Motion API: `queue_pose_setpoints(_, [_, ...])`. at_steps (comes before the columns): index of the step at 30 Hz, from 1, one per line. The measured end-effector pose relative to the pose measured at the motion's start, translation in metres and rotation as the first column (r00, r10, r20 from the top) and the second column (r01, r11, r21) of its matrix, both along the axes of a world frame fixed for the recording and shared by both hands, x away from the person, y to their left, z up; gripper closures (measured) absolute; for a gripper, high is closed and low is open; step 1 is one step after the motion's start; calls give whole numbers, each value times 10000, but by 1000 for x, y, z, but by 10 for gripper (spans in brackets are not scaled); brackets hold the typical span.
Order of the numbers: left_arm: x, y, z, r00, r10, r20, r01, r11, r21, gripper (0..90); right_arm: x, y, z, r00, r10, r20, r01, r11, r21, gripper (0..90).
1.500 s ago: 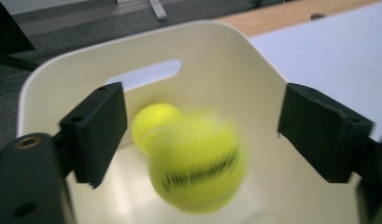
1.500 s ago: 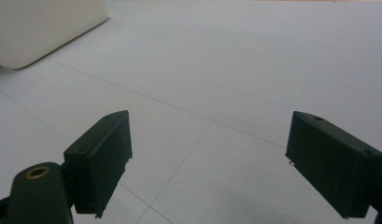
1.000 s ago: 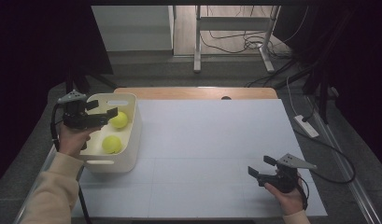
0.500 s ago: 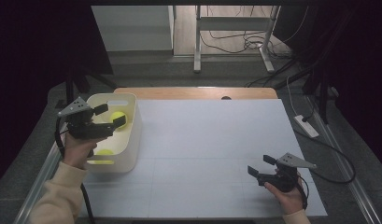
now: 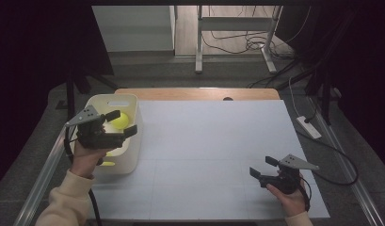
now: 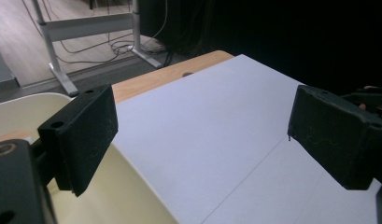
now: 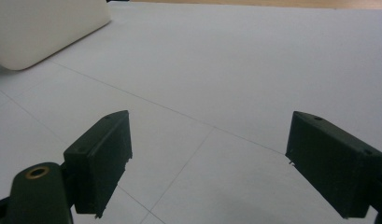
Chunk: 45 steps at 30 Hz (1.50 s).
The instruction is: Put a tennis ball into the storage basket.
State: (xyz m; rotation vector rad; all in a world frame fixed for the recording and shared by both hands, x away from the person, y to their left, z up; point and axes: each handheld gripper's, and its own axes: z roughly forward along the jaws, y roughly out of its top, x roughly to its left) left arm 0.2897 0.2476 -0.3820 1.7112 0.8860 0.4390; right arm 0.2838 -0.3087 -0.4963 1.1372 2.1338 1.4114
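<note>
Near the desk's left edge, toward its far corner, a cream bin (image 5: 133,123) holds two yellow-green balls. One ball (image 5: 119,120) lies at the bin's far end in plain sight; the second ball (image 5: 108,164) sits at the near end and shows just a sliver under the left hand (image 5: 85,157). The left gripper (image 5: 120,124) hangs above the bin, its jaws spread wide and empty, with no ball between them and nothing touching the pads. From the left gripper view, one black finger (image 6: 81,137) stands over the bin's inner wall (image 6: 20,112) and the other finger (image 6: 340,135) over the white desk surface (image 6: 212,121), so the tool points across the bin's right rim toward the middle of the desk rather than down at a ball.

Judging by this, the work in hand is fetching a ball out of the bin, and the step is the approach: the gripper is above the bin but not yet lined up. The next move would call for tipping the jaws down into the bin, centring them on one ball, probably the far one since it lies unobstructed, and closing once the pads straddle it. The bin's walls leave little room, so a finger could catch the rim.

At the desk's near right corner the right gripper (image 5: 263,167) rests low in the right hand (image 5: 289,195). Its fingers (image 7: 102,156) are wide apart too, empty, facing bare desk, with a corner of the bin (image 7: 44,28) far off.
</note>
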Motion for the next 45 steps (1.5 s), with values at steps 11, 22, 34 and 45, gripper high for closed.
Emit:
queue_pose_setpoints(11, [-5,-14,-11,9991,-421,-9,421,9991,-23,95,1,3,0,10000,80,-20,-80,10000,-44,141])
queue_pose_setpoints(22, [-22,-34,-19,9907,-1327,286,1328,9911,-23,102,-1,5,1,9999,108,17,-108,9999,-56,141])
queue_pose_setpoints(34, [-40,-52,-33,9776,-2084,305,2086,9780,-54,108,-2,6,1,9999,119,14,-119,9999,-92,141])
queue_pose_setpoints(45, [-47,-70,-50,9619,-2735,66,2733,9617,213,107,-3,5,1,9999,104,-15,-104,9999,-97,141])
